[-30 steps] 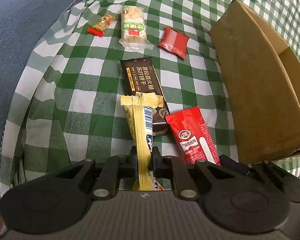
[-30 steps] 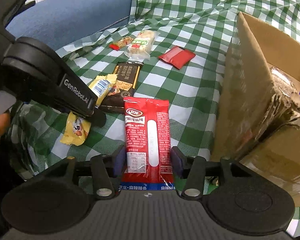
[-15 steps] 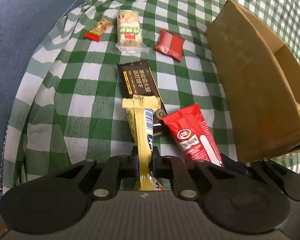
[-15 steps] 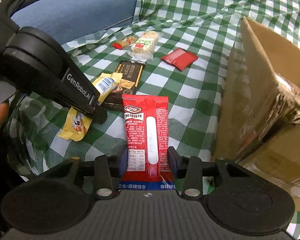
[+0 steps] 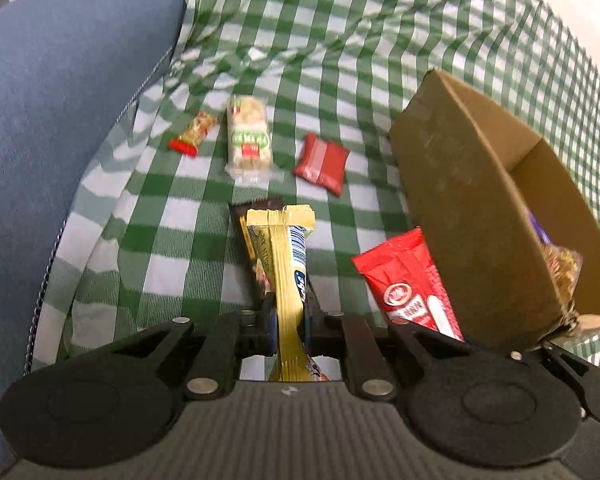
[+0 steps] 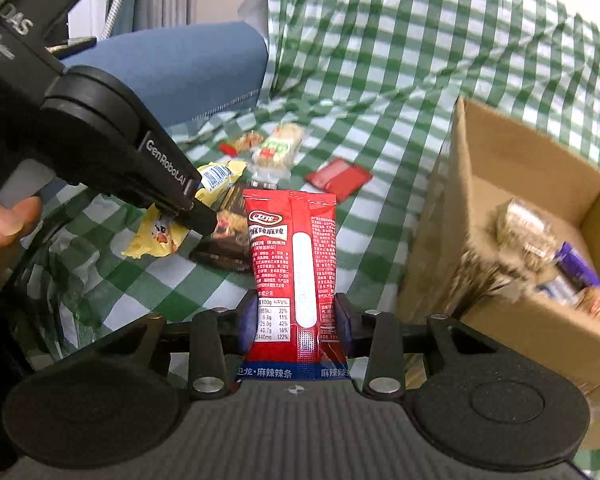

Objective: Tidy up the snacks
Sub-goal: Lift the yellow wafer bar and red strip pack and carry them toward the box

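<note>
My left gripper point(image 5: 290, 312) is shut on a long yellow snack bar point(image 5: 288, 248), held edge-up above the green checked cloth point(image 5: 188, 236). In the right wrist view that left gripper point(image 6: 192, 216) comes in from the left, and the yellow bar point(image 6: 156, 236) sticks out on both sides of its fingers. My right gripper point(image 6: 294, 312) is shut on a red spicy-strip packet point(image 6: 292, 240), which is lifted off the cloth. The same red packet point(image 5: 404, 280) shows just left of the open cardboard box point(image 5: 460, 220).
On the cloth lie a dark biscuit packet point(image 6: 230, 236), a small orange candy point(image 5: 192, 136), a green-labelled rice bar point(image 5: 247, 140) and a red square packet point(image 5: 322, 162). The box point(image 6: 432, 240) holds several snacks. A blue cushion point(image 5: 60, 120) borders the left.
Both grippers have risen and tilted up, each carrying its snack off the cloth. The right jaws have closed in on the red packet. More of the box's inside shows.
</note>
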Tool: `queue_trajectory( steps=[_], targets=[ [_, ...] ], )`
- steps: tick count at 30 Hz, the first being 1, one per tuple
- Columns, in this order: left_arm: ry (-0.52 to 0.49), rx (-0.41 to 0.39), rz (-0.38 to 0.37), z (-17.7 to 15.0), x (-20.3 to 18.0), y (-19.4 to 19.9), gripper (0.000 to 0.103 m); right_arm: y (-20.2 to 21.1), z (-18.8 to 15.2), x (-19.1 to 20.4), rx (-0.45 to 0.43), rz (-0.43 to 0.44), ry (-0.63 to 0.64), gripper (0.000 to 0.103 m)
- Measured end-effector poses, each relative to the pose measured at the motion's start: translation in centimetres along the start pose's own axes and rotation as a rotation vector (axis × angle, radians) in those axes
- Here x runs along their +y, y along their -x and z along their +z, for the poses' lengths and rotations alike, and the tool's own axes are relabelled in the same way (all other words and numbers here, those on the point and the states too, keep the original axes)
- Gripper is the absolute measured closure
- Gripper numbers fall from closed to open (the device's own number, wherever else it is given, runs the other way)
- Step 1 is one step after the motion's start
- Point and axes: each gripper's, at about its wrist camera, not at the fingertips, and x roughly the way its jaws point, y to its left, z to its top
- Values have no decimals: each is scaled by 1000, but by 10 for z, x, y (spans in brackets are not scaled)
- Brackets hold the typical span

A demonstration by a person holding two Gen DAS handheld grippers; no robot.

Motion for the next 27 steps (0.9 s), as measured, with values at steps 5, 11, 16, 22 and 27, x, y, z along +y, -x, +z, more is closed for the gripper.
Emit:
queue_trajectory(
  steps=[5, 11, 16, 22, 27],
  targets=[
    [-15, -55, 2, 3, -4, 7, 91, 23, 7, -6, -90, 20, -7, 62],
    [-13, -116, -4, 7, -8, 15, 91, 44, 22, -21, -164, 37, -36, 62],
    [-11, -143, -18, 10, -13, 17, 91, 66, 47, -45, -252, 25, -54, 62],
    [-49, -162, -23, 12, -24, 14, 91, 92, 84, -114, -345, -46, -77, 62],
    [-84, -184, -22, 16, -38, 10, 91, 87, 82, -173, -338, -131, -162, 62]
  ],
)
